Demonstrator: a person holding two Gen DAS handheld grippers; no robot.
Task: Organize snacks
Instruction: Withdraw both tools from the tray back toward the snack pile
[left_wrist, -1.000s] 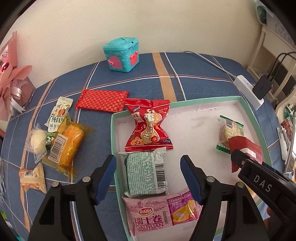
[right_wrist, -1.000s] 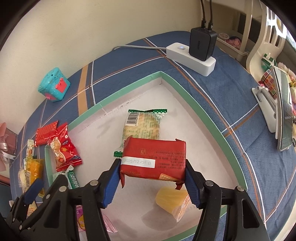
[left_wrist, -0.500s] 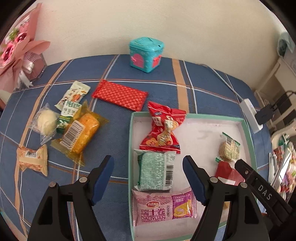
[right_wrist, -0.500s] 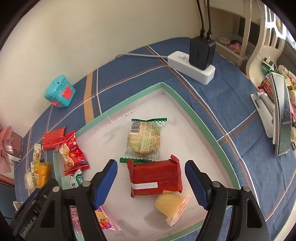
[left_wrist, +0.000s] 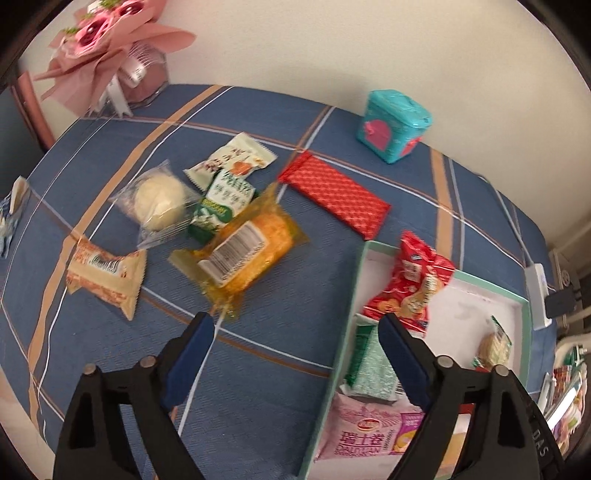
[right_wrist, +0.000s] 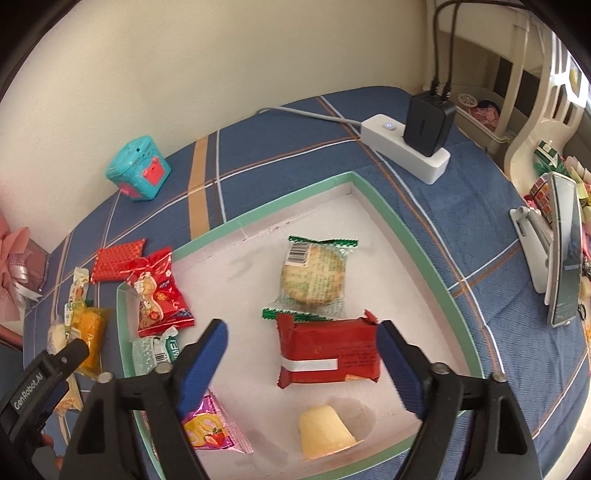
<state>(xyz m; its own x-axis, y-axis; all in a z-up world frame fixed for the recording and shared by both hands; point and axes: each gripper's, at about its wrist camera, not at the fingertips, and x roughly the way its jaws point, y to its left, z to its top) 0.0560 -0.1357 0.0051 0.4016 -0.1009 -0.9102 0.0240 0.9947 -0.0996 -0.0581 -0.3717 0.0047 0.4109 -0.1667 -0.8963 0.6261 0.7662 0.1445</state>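
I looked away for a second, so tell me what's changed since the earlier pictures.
The right gripper let go of the red packet, now lying in the tray, jaws open. The left gripper, open, swung left toward the orange snack. Other snacks stayed put.
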